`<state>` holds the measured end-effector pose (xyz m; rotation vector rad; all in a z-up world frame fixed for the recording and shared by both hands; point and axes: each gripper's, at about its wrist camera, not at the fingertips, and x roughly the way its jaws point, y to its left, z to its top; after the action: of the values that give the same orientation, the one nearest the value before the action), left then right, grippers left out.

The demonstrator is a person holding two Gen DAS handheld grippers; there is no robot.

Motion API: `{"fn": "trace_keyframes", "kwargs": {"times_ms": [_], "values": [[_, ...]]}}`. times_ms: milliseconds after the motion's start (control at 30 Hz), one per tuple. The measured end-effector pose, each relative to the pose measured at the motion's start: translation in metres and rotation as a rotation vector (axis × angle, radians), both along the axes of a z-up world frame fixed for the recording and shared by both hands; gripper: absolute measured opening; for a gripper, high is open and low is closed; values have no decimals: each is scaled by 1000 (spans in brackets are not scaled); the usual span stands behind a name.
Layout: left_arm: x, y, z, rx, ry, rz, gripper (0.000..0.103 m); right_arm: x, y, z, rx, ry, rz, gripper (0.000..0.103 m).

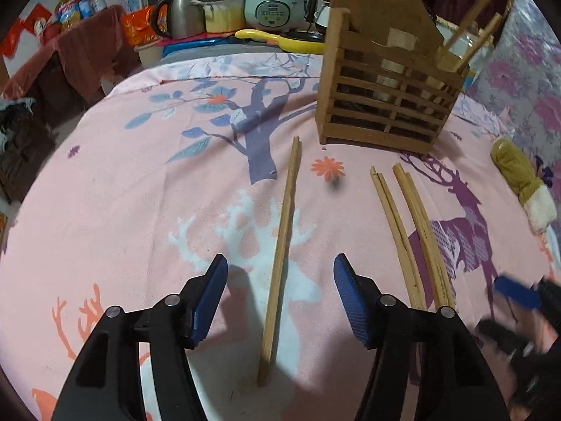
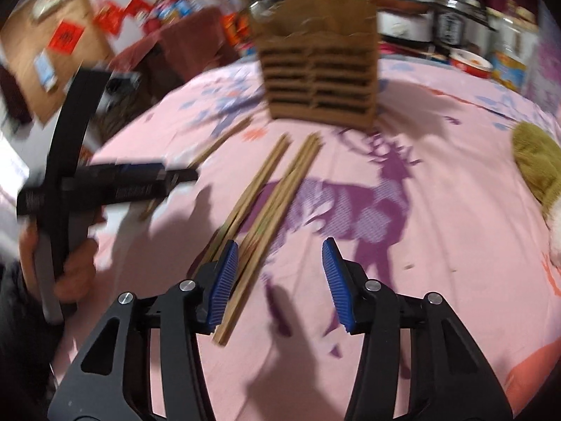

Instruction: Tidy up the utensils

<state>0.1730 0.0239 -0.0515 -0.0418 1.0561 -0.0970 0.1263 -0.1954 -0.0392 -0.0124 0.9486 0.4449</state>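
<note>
- The left hand-held gripper hangs released over the pink printed sheet, its two blue pads standing apart on either side of a lone pair of chopsticks; neither pad touches the wood.
- That pair, two sticks lying flush together, runs from the bottom centre of the left wrist view up toward the holder.
- The right hand-held gripper is also released: its left blue pad sits against the near ends of the chopstick bundles, the other pad well clear, so nothing is clamped.
- In the left wrist view those bundles show as two pairs to the right of centre, four sticks, side by side and slightly bowed. Six loose chopsticks in all.
- One slatted wooden utensil holder stands upright in the upper right of that view, beyond the far tips; at least two sticks lean out of its right compartment.
- One yellowish plush toy lies at the right edge.
- A person's hand grips the left tool's handle at lower left of the right wrist view.
- Beyond the sheet: one rice cooker, one kettle.
</note>
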Motion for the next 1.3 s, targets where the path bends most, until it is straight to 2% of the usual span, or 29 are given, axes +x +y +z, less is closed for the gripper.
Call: {"fn": "trace_keyframes", "kwargs": {"times_ms": [200,267,367,433,467,800,1167,1300], "values": [[2,16,2,-36,10,49,62,-24,22,-10,-135,-4,136,49],[2,17,3,-41,11,53,62,-30,23,-9,-163,-30,142,48],[1,16,3,-30,8,53,62,-23,9,-11,-188,-22,61,42],[1,15,3,-26,8,50,62,-15,-5,-12,-172,-7,4,33],[1,15,3,-23,7,50,62,-11,-13,-11,-151,3,-22,32],[-1,15,6,-31,1,47,62,-7,-36,11,-24,-33,-62,33],[-15,19,15,-56,-12,45,62,-15,-26,4,-55,-29,-38,33],[-30,19,12,-42,-2,12,62,-20,-32,3,-53,-32,-59,33]]}}
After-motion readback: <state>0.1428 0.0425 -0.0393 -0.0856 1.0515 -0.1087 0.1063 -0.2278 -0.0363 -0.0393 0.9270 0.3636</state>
